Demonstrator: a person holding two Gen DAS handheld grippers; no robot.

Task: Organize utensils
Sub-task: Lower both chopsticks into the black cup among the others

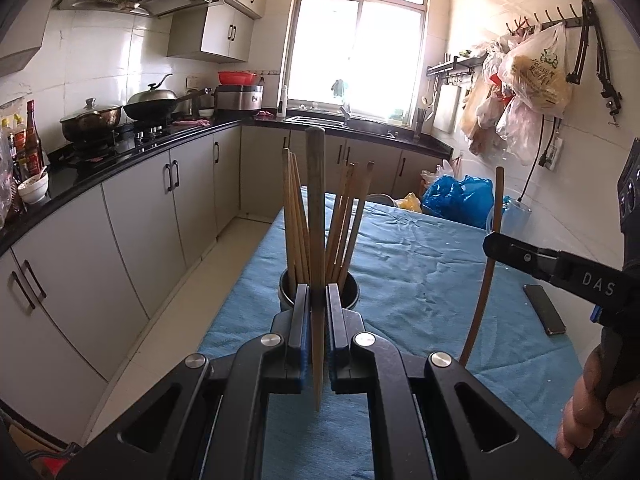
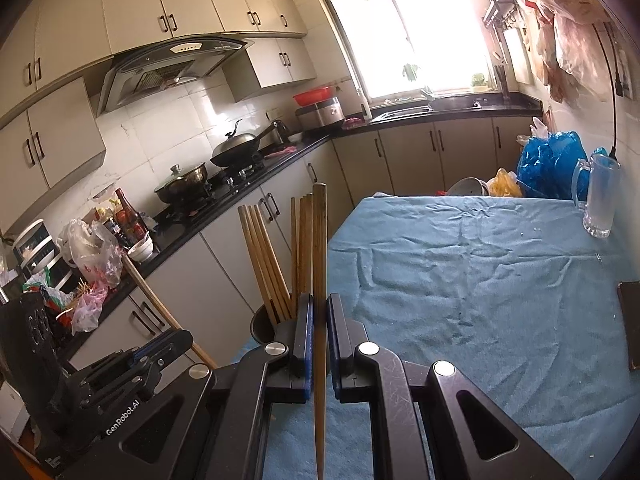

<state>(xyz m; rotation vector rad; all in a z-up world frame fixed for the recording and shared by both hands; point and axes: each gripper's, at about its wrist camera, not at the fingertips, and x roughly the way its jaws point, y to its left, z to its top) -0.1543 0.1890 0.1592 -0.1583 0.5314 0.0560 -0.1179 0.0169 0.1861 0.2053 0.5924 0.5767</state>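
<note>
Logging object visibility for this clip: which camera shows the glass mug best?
The right wrist view: the glass mug stands whole and unblocked at the far right edge of the blue cloth. In the left wrist view the mug shows only partly, behind the right tool and its chopstick.

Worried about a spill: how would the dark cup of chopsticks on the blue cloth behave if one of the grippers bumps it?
The dark cup looks apt to tip: the chopsticks stand far above its rim and lean outward. It sits on a wrinkled blue cloth, so it would probably drag rather than slide cleanly. How heavy it is cannot be told.
</note>
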